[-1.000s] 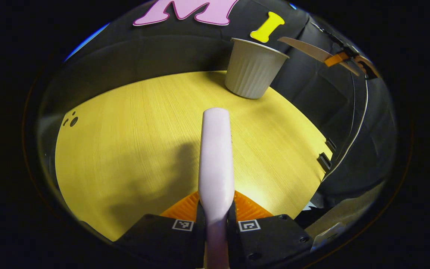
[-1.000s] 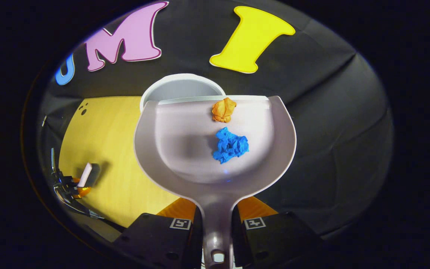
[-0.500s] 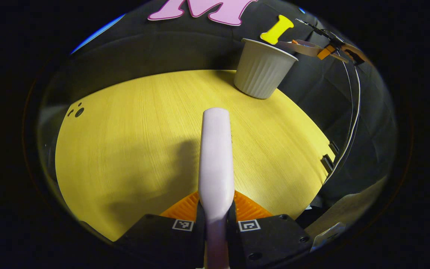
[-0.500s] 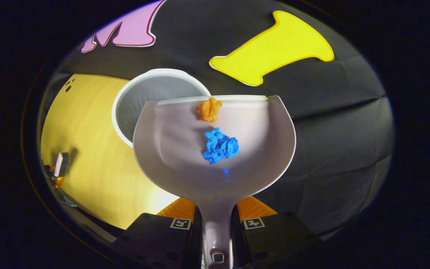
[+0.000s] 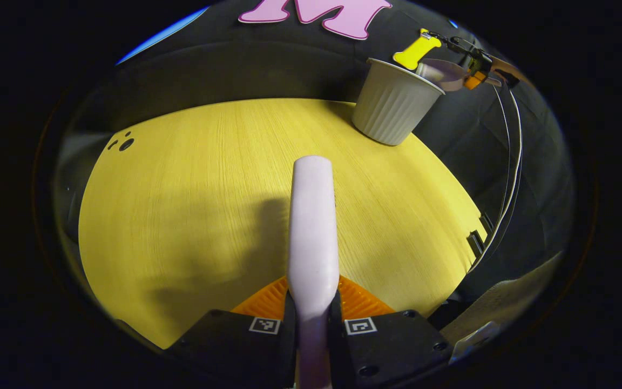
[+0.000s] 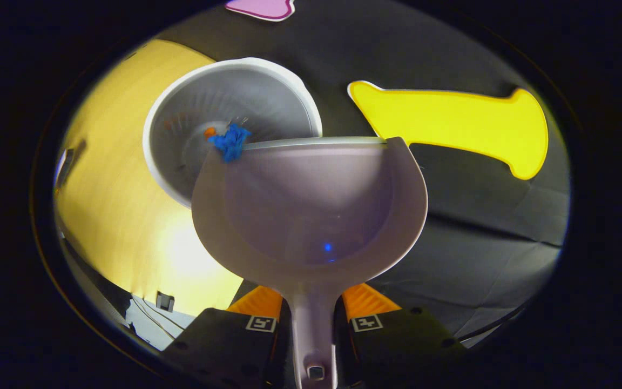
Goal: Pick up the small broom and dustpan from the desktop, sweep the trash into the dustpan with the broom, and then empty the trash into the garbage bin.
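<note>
My right gripper [image 6: 312, 319] is shut on the handle of the pale lilac dustpan [image 6: 311, 216], which is tilted over the white ribbed garbage bin [image 6: 268, 102]. A blue paper wad [image 6: 229, 141] slides off the pan's front left lip into the bin, and an orange wad [image 6: 210, 132] lies inside the bin. My left gripper [image 5: 312, 316] is shut on the small broom's lilac handle [image 5: 312, 227], held above the yellow desktop [image 5: 192, 189]. In the left gripper view the bin [image 5: 394, 102] stands at the table's far right, with the dustpan [image 5: 443, 74] and the right gripper [image 5: 478, 67] over its rim.
Black cloth walls the booth behind the bin. The desktop's right edge [image 5: 451, 178] runs close by the bin, with white cables [image 5: 513, 156] hanging beyond it. Small dark holes [image 5: 122, 143] mark the desktop's far left.
The dustpan tipped leftward over the bin. The orange wad dropped into the bin and the blue wad slid to the pan's lip. The left gripper's view shifted slightly left with the broom.
</note>
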